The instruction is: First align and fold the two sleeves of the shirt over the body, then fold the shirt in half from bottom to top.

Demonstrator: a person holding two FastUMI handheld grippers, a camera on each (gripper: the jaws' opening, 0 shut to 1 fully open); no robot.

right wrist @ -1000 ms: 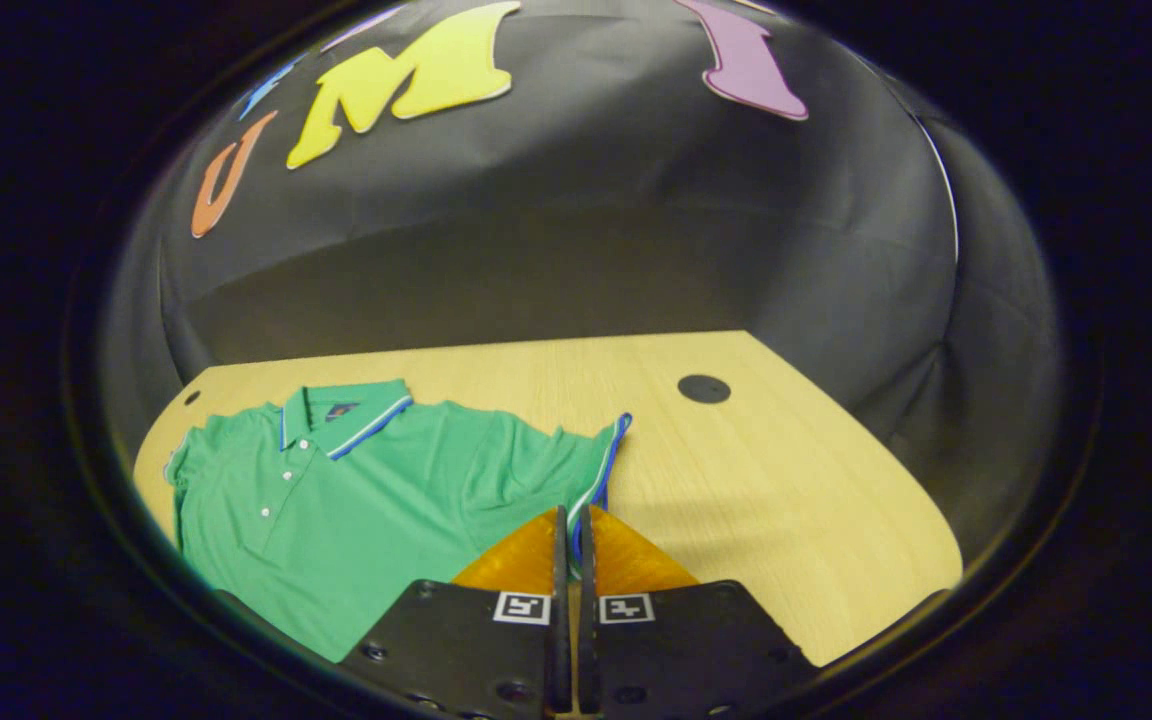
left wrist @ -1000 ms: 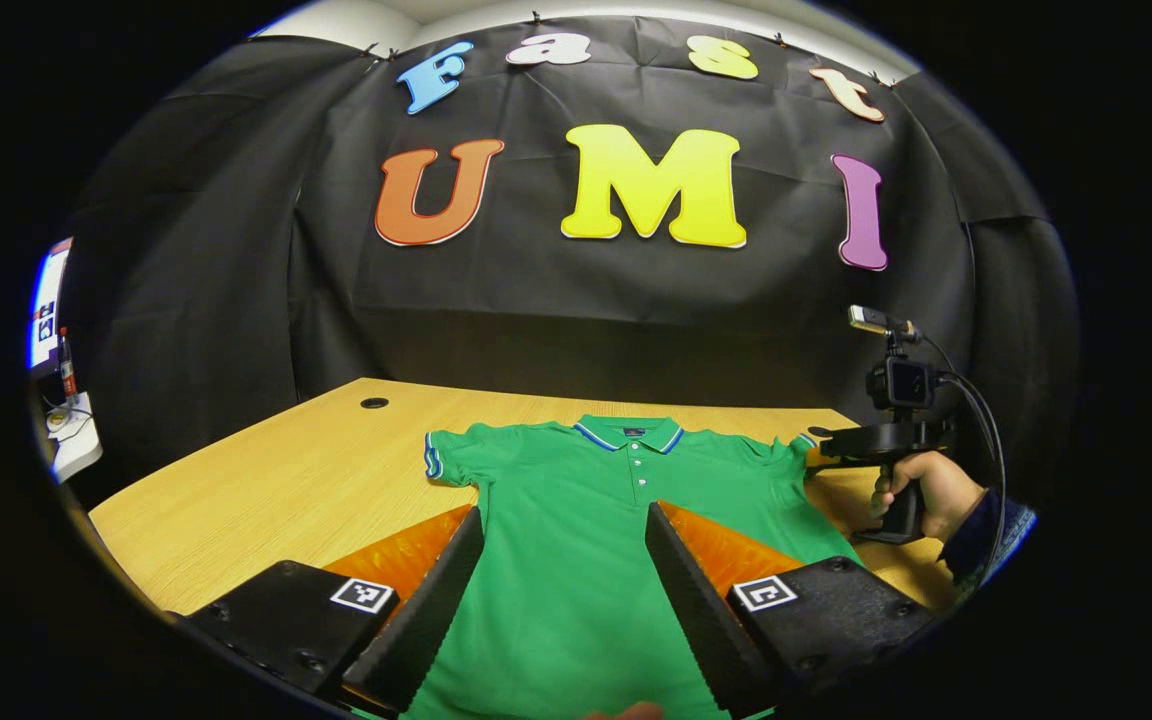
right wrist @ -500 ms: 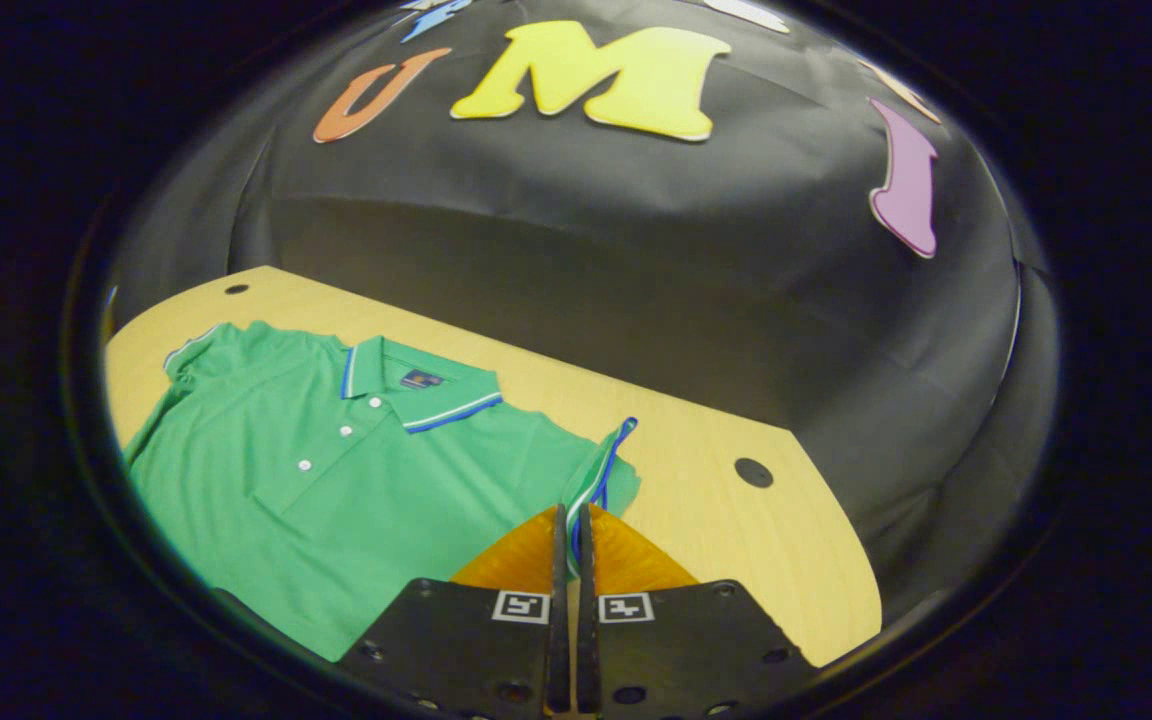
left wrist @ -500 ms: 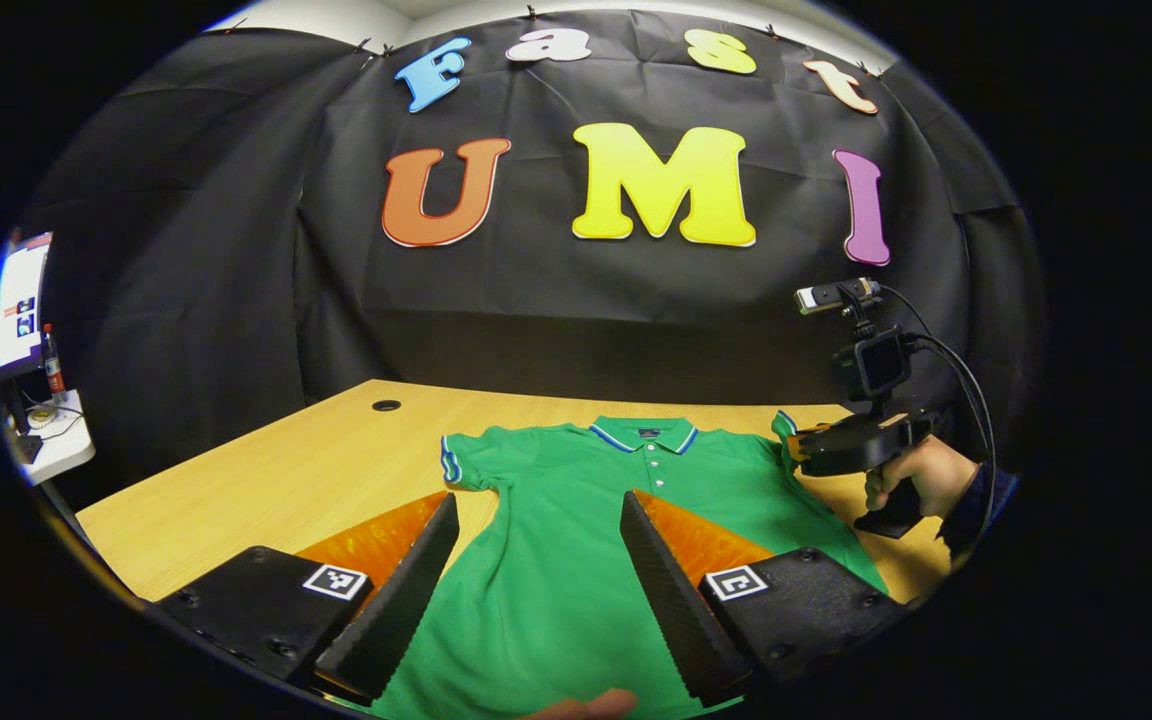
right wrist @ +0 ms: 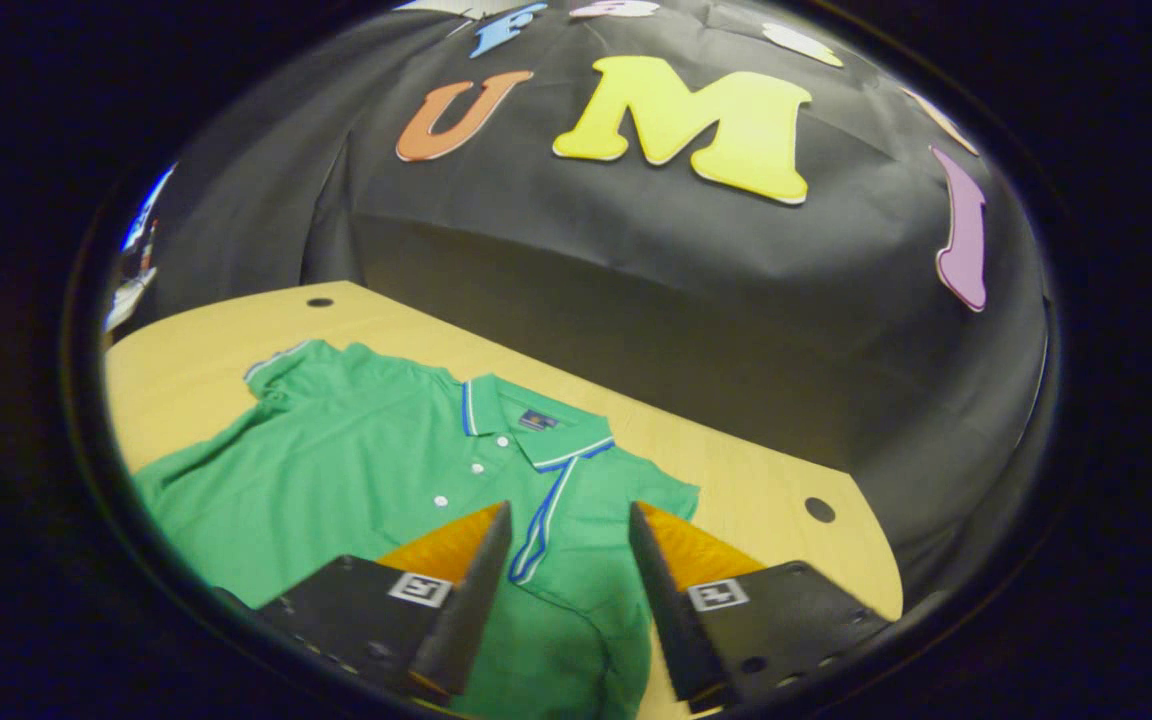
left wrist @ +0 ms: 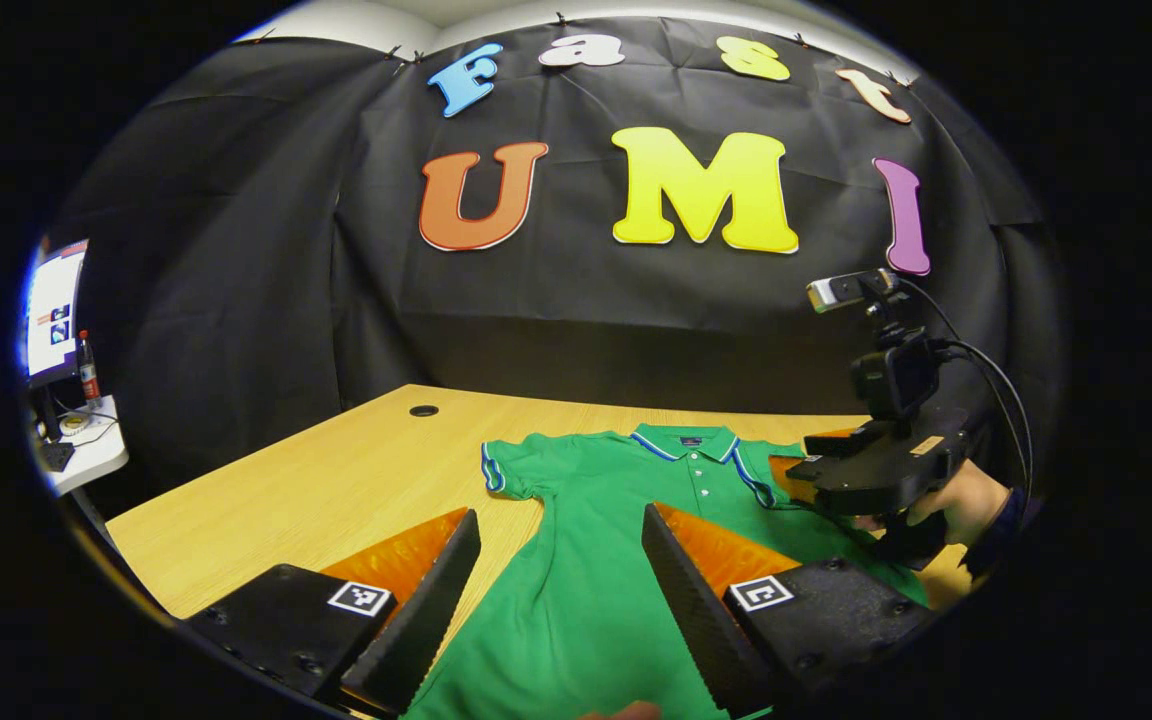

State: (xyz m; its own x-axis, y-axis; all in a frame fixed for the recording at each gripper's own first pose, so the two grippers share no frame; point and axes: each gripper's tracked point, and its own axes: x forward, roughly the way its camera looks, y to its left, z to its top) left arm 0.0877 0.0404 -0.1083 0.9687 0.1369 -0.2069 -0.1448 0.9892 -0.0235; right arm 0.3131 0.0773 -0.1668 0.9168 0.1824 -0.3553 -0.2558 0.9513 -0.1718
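A: Where is the green short-sleeved polo shirt (left wrist: pixel 616 520)?

B: Flat on the pale wooden table (left wrist: pixel 336 470), collar toward the black cloth wall (left wrist: pixel 586 310). One sleeve (right wrist: pixel 586 530) lies folded over the chest, between the spread fingers of the right hand-held gripper (right wrist: pixel 566 580).

A: And the other sleeve (left wrist: pixel 506 468)?

B: It lies out flat, ahead and left of the left hand-held gripper (left wrist: pixel 561 590), whose fingers are spread; that one's nearer.

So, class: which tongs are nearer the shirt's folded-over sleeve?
Right. The right tongs hover open directly over the folded sleeve beside the collar; the left tongs hang open over the shirt's lower body.
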